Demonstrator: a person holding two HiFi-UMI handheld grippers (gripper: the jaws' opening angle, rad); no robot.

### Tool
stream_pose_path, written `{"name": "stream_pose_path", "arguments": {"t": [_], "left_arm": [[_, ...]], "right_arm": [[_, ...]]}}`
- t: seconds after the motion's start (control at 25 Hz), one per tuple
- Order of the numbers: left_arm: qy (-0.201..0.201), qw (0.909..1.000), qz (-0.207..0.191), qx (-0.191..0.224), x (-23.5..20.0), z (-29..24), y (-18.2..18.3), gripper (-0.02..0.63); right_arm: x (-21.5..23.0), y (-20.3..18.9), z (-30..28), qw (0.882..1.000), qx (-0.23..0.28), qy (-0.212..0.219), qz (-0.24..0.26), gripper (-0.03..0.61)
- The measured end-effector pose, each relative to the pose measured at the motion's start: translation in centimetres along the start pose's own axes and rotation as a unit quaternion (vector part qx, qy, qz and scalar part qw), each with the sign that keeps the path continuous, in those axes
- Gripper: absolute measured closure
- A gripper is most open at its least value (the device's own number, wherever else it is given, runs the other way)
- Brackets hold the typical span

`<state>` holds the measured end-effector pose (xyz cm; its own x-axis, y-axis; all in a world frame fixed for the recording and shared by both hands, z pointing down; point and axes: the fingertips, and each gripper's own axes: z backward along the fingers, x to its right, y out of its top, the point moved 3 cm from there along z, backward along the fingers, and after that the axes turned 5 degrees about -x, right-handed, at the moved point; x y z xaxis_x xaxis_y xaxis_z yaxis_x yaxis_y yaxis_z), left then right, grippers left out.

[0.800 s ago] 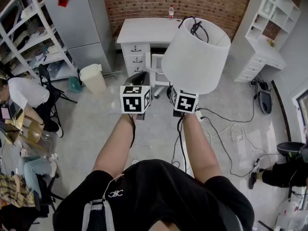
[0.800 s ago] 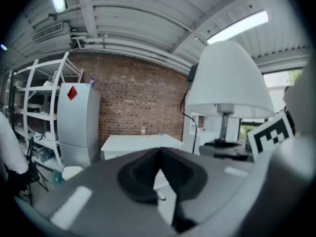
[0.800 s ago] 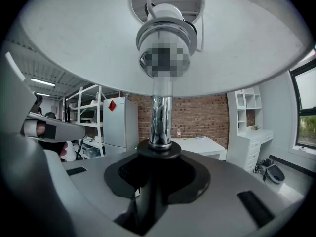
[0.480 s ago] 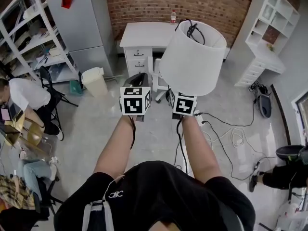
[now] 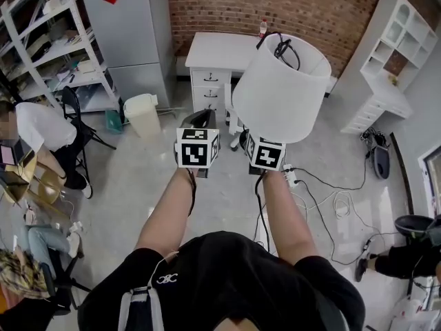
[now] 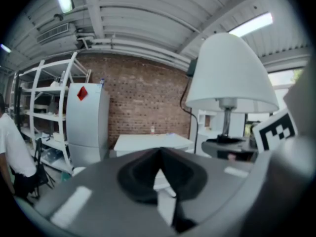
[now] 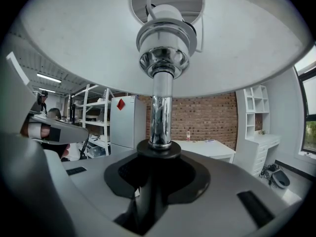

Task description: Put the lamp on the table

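Head view has the lamp (image 5: 279, 88) upright in the air over the floor (image 5: 124, 178), well short of the white desk (image 5: 224, 47) by the brick wall (image 5: 227, 5); nothing of it rests on anything yet. Right gripper view shows the right tool (image 7: 150, 194) closed on the lamp's dark lower part, just under the chrome stem (image 7: 161, 112), with the shade (image 7: 74, 43) spreading wide above; the left tool (image 6: 162, 181) has its jaws drawn together on nothing and rides beside, lending no support.

The main risk, as I judge it, is the one-point hold — a broad shade high above a narrow grip makes a long lever, so a quick turn or a jolt could swing the lamp in the jaws or let it slide out; the cord (image 5: 286, 45) is bundled in the top of the shade, so a tilt could spill it and a trailing loop might snag; cables (image 5: 324, 192) lie on the floor to the right of the path and could catch a foot. The shade also hides much of what lies ahead and below, so the lamp's foot may strike the desk's edge — or land half off it; a small bottle (image 5: 262, 26) at the back of the desk could be knocked by the shade if the lamp goes in too deep.
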<state>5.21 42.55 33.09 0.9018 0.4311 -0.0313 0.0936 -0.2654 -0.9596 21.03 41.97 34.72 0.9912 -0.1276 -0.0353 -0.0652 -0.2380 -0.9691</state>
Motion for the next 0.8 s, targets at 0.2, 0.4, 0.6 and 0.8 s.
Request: {"name": "stream_pose_path", "arguments": {"t": [0.2,0.4,0.6,0.8], "left_arm": [[-0.013,0.9999,0.000,-0.007,-3.0,0.6,-1.1,0.614],[-0.025,0.9996,0.008,-0.015,-6.0,0.1,-1.4,0.614],[-0.020,0.9997,0.002,-0.014,-7.6,-1.0,-1.6,0.614],[-0.020,0.9995,0.005,-0.023,-9.2,-3.7,-1.5,0.614]], "right_arm": [[-2.8,0.1,-0.5,1.000,0.002,-0.011,-0.003,0.477],[-4.7,0.6,-1.6,1.000,0.001,-0.021,-0.011,0.477],[-4.7,0.7,-3.6,1.000,-0.003,-0.030,-0.006,0.477],[-4.9,1.3,-6.8,1.000,0.002,-0.024,-0.006,0.477]]}}
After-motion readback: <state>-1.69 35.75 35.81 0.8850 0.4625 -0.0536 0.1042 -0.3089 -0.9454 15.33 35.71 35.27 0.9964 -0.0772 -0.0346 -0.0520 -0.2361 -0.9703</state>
